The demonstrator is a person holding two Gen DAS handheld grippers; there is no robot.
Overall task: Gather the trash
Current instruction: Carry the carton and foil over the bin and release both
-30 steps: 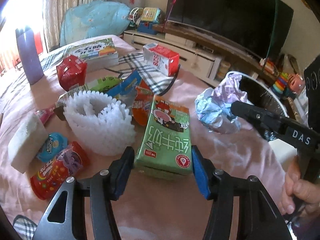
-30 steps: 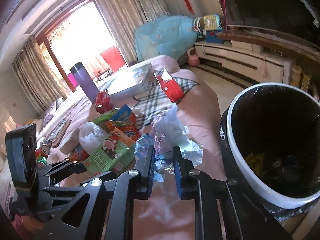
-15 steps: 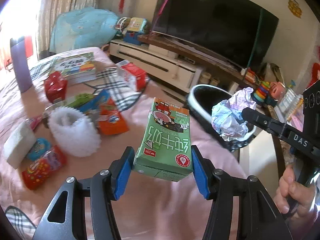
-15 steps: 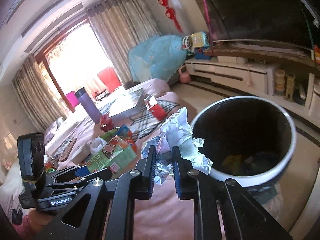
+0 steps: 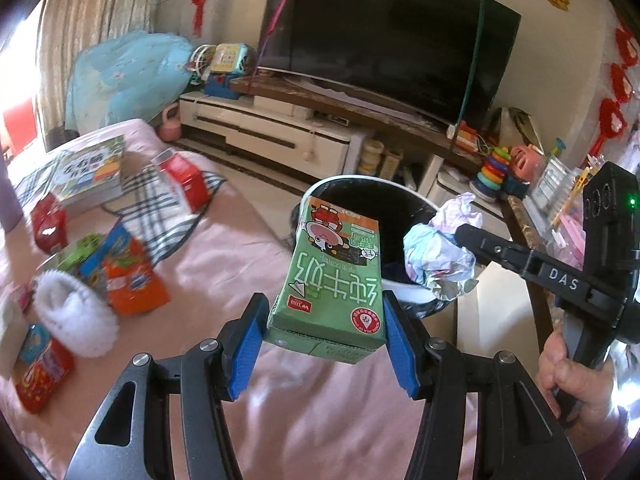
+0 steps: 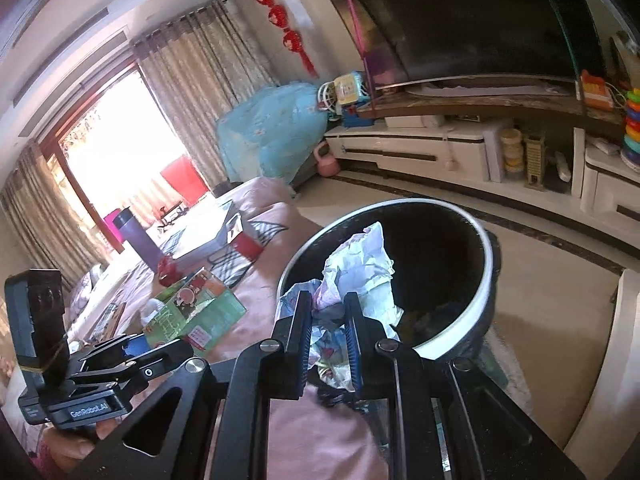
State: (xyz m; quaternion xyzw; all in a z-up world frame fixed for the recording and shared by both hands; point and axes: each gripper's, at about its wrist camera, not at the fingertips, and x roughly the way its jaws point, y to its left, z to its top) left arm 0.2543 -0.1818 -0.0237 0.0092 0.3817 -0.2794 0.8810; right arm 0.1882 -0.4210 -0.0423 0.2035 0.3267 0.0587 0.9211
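My left gripper [image 5: 324, 336] is shut on a green milk carton [image 5: 332, 276] and holds it in the air over the pink-covered table, just short of the black white-rimmed trash bin [image 5: 320, 188]. The carton also shows in the right wrist view [image 6: 192, 312]. My right gripper [image 6: 328, 328] is shut on a crumpled paper and foil wad [image 6: 360, 268], held over the near rim of the bin [image 6: 486, 276]. The wad shows in the left wrist view [image 5: 436, 256], at the bin's right rim.
On the pink table [image 5: 224, 240] lie a red carton [image 5: 180, 180], orange and blue wrappers [image 5: 128, 276], a white foam net [image 5: 76, 312], red snack packs [image 5: 44, 364], a book [image 5: 88, 168] and a purple bottle [image 6: 136, 240]. A TV stand [image 6: 440, 148] lies beyond the bin.
Both grippers have lifted their loads off the table and swung toward the bin. The wad now hangs over the bin's rim and the carton is close to it.
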